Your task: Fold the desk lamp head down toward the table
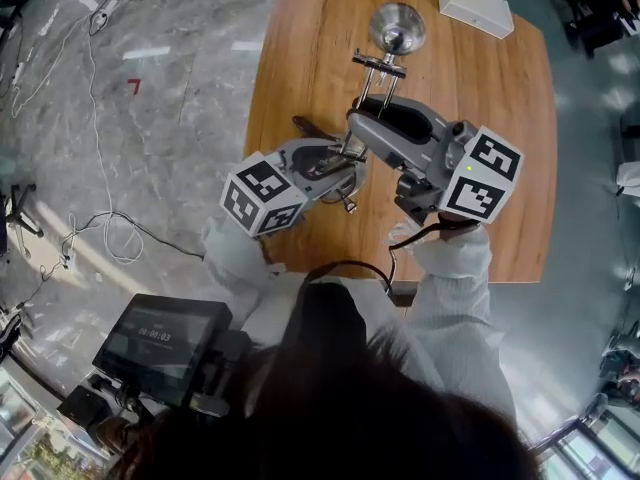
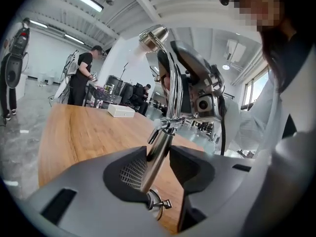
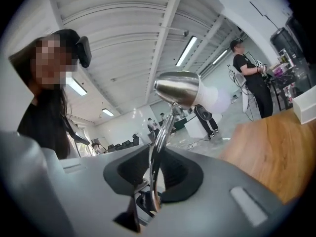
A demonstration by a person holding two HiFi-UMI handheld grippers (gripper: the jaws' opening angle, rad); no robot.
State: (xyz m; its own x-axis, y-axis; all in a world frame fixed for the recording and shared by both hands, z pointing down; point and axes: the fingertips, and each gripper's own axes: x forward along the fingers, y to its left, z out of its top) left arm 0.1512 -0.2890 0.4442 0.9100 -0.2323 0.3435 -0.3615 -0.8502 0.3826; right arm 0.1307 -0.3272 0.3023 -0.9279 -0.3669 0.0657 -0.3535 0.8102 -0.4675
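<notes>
A chrome desk lamp stands on the wooden table (image 1: 500, 108), its bell-shaped head (image 1: 397, 26) at the far end. In the left gripper view the head (image 2: 154, 36) is up high above the slanted lower arm (image 2: 159, 154). My left gripper (image 1: 350, 166) is open around that lower arm (image 2: 163, 169); the arm leans on the left pad and a gap shows on the right. My right gripper (image 1: 364, 128) is higher up and holds the thin upper arm (image 3: 160, 137). Its pads (image 3: 155, 174) close on the rods just below the head (image 3: 177, 89).
A white box (image 1: 475, 4) lies at the table's far right corner. The table's left edge (image 1: 262, 88) drops to a grey floor with white cables (image 1: 95, 88). A screen on a stand (image 1: 160, 343) sits near my left side. People stand in the background (image 2: 81, 78).
</notes>
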